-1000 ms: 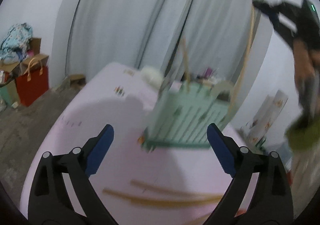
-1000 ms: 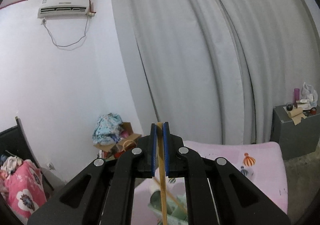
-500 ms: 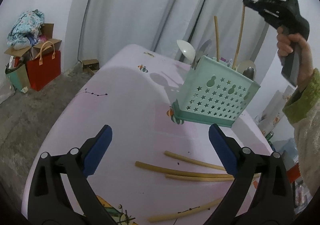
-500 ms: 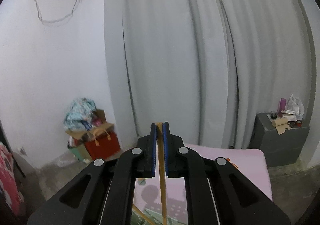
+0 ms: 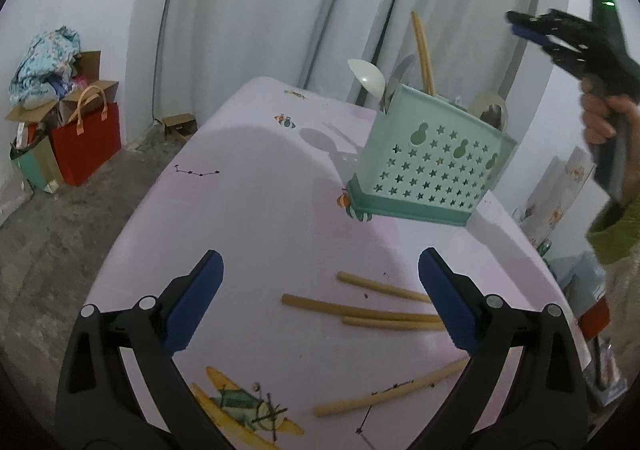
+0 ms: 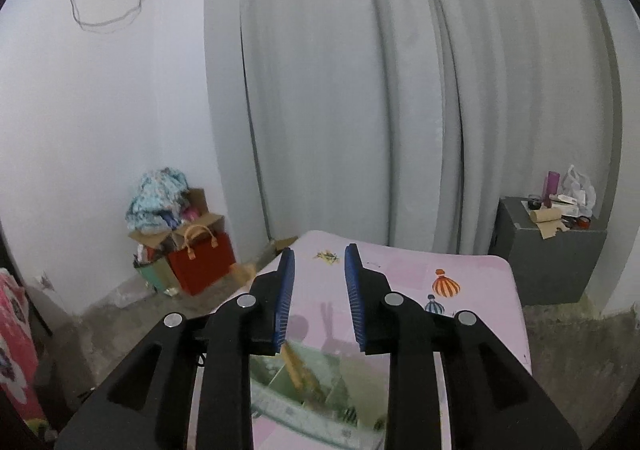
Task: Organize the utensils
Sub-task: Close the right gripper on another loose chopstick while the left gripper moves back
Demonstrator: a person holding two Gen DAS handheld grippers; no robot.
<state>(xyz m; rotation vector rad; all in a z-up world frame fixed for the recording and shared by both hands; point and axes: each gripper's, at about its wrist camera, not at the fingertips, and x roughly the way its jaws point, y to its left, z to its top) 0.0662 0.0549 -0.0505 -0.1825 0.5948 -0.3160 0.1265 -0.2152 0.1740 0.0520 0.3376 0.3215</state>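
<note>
My left fingers (image 5: pixel 318 302) are spread wide over the pink worktop (image 5: pixel 256 218), with nothing between them. Four chopsticks (image 5: pixel 360 312) lie loose on the worktop just ahead of them, three bunched near my right-side pad and one (image 5: pixel 390 390) lying closer to me. Beyond them stands the green caddy (image 5: pixel 428 166), with one chopstick (image 5: pixel 423 50) upright in it, a white spoon (image 5: pixel 366 76) and other utensils. My right fingers (image 6: pixel 318 298) are opening above the caddy (image 6: pixel 320 382), and nothing sits between their blue pads (image 6: pixel 283 296). From the left wrist, my right hand (image 5: pixel 600 118) holds that tool high at the right.
</note>
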